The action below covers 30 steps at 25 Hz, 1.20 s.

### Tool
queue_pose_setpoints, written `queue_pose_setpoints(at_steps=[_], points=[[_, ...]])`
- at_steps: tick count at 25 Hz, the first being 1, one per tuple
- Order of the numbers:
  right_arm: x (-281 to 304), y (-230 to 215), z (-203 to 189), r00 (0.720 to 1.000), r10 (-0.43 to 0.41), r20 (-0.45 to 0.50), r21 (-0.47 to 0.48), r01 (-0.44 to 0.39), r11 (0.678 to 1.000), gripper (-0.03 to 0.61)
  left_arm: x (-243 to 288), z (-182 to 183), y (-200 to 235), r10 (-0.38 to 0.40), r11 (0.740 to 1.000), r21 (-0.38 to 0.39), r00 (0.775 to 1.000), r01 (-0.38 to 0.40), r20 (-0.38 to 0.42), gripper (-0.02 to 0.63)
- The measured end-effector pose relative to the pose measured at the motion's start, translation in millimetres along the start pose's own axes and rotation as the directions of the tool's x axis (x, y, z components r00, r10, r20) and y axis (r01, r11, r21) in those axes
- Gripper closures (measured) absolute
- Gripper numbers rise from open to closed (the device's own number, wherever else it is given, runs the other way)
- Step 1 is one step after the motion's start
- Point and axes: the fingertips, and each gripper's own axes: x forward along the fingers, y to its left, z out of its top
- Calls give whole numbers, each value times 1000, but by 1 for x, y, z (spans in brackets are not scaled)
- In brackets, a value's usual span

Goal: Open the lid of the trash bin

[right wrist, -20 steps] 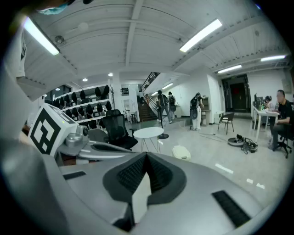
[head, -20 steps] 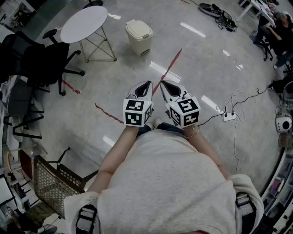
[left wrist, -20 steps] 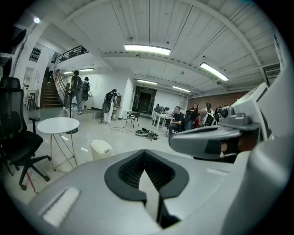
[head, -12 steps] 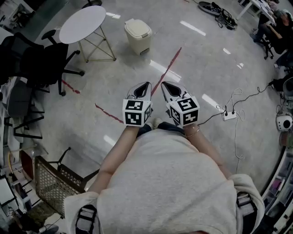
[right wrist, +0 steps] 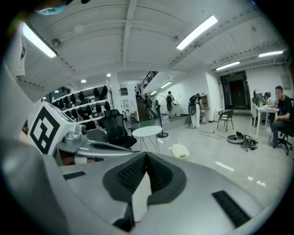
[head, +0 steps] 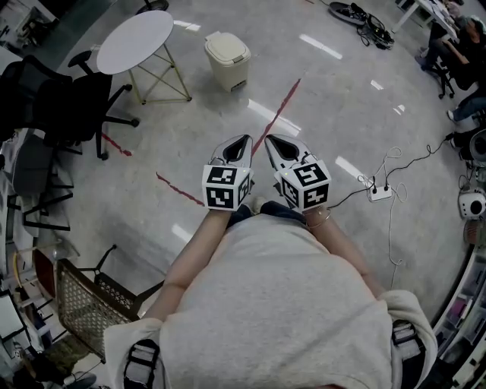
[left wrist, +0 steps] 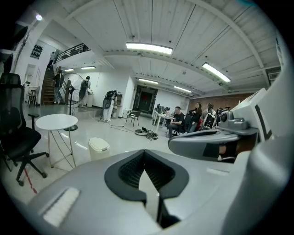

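Head view looks steeply down; gripper views level, sharing trash bin (head: 228, 61)

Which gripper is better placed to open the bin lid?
Left, probably, only just. The trash bin stands ahead and leftward, nearer the left gripper than the right gripper. Both are shut, empty and far from it.

The trash bin (head: 228, 59) is cream, the table (head: 137, 39) white, the floor line (head: 276, 118) red.

A round white table (head: 135, 40) stands toward the floor's far left, a black chair (head: 68, 102) just beside it. Red tape (head: 277, 118) crosses mid-floor. A power strip (head: 379, 193) lies at the right, a wire basket (head: 83, 304) near left, and tangled cables (head: 363, 19) at the far edge.
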Motion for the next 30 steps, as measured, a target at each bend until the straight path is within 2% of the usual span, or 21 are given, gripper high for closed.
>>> queue_pose_setpoints(at_steps=[5, 11, 15, 23, 30], points=[[-12, -15, -8, 1000, 13, -13, -5, -13, 1000, 571, 12, -6, -18, -3, 1000, -12, 1000, 3, -8, 618], [-23, -31, -15, 1000, 21, -10, 4, -21, 1000, 571, 18, -14, -24, 33, 998, -54, 999, -34, -20, 618], [-21, -40, -17, 1000, 24, -2, 34, -24, 999, 571, 23, -11, -27, 33, 998, -47, 999, -34, -19, 618], [2, -68, -21, 999, 9, -36, 78, -6, 997, 571, 55, -4, 0, 48, 996, -69, 998, -51, -49, 618], [59, -100, -6, 998, 0, -58, 84, 5, 996, 571, 102, 14, 45, 32, 994, -99, 997, -39, -65, 618]])
